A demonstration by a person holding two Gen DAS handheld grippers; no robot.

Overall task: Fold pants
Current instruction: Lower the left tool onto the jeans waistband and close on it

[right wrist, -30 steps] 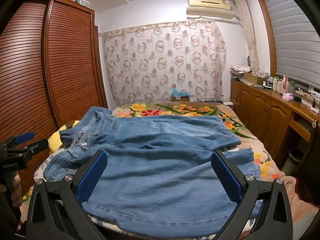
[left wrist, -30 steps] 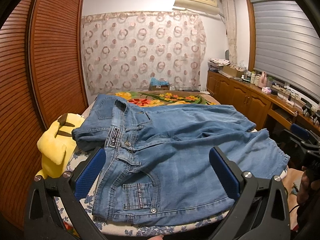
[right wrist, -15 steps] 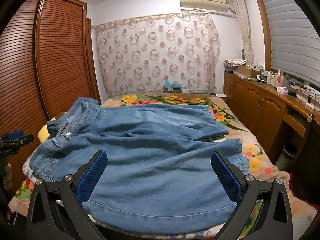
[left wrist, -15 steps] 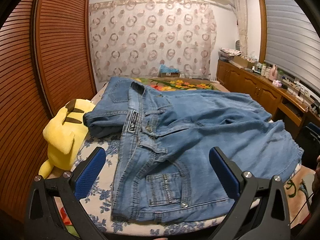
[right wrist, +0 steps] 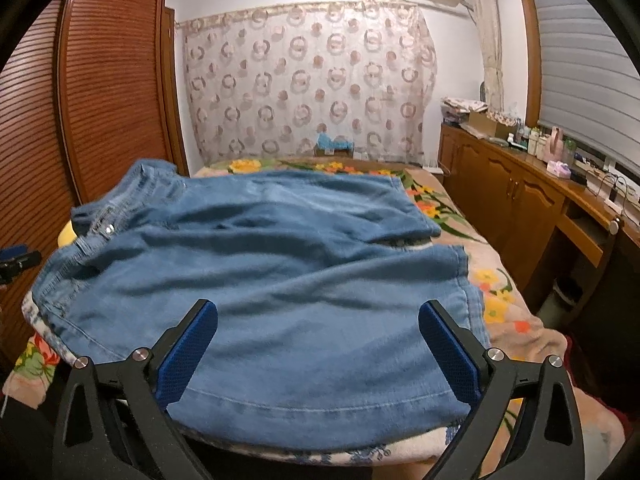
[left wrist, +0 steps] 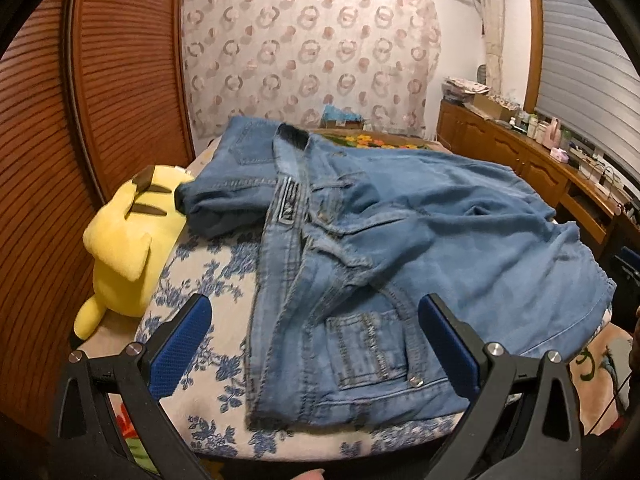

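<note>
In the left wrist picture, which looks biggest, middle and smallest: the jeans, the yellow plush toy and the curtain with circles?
1. The jeans look biggest, but they lie nearest the camera.
2. The curtain comes next; it hangs far back, so it is probably bigger than it looks.
3. The yellow plush toy looks smallest.

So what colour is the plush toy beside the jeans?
Yellow plush toy with dark markings, clearest in the left wrist view.

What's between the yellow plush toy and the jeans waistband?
Bare blue-flowered bedsheet separates the plush toy from the jeans waistband, seen in the left wrist view.
</note>
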